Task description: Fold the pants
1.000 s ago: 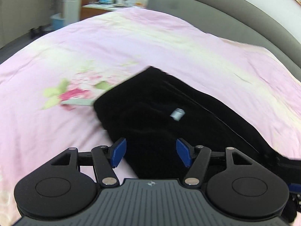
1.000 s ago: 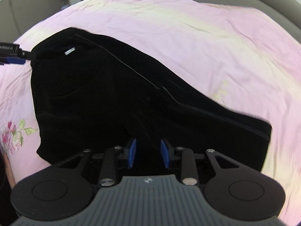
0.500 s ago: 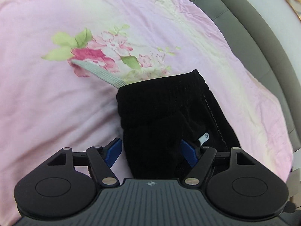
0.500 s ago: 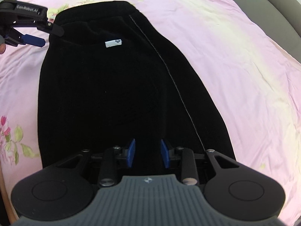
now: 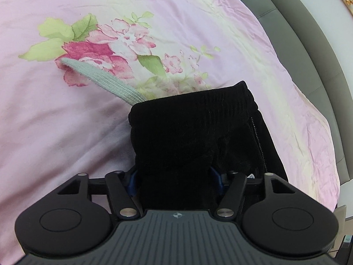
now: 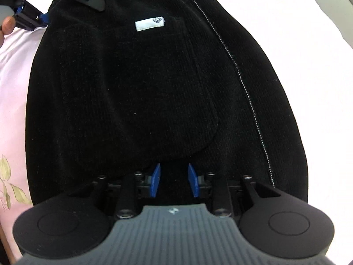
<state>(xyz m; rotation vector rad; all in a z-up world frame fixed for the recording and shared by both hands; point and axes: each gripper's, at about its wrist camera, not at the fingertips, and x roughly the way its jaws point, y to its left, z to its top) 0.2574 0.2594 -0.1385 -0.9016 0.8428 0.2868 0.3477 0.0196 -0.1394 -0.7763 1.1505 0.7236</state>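
Nearest the left wrist camera, the left gripper point(image 5: 175, 180) has a thick bunch of the black corduroy pants point(image 5: 194, 137) between its blue pads; its jaws have just been closing, and the cloth fills the whole gap from pad to pad, so it appears to be pinching the fabric. Just beyond, the ribbed elastic waistband point(image 5: 198, 101) lies flat on the pink floral bedspread point(image 5: 66, 132), with a line of white stitching point(image 5: 257, 132) down its right side. A grey woven drawstring point(image 5: 101, 79) runs out from under the waistband's far left corner, across a printed red flower. At the far right, the grey padded bed frame point(image 5: 308, 44) curves around the bedspread. Close to the right wrist camera, the right gripper point(image 6: 174, 182) points steeply down at the pants, its blue pads held narrowly apart with dark cloth showing between them; whether they press on it cannot be told. Beyond, the pants spread wide and flat, one rounded layer lying over another. Farther on sits a small white fabric label point(image 6: 150, 23), right of it the dotted white stitching. At the far left corner the other gripper grips the waistband edge, and a person's fingertip point(image 6: 7, 25) shows beside it.
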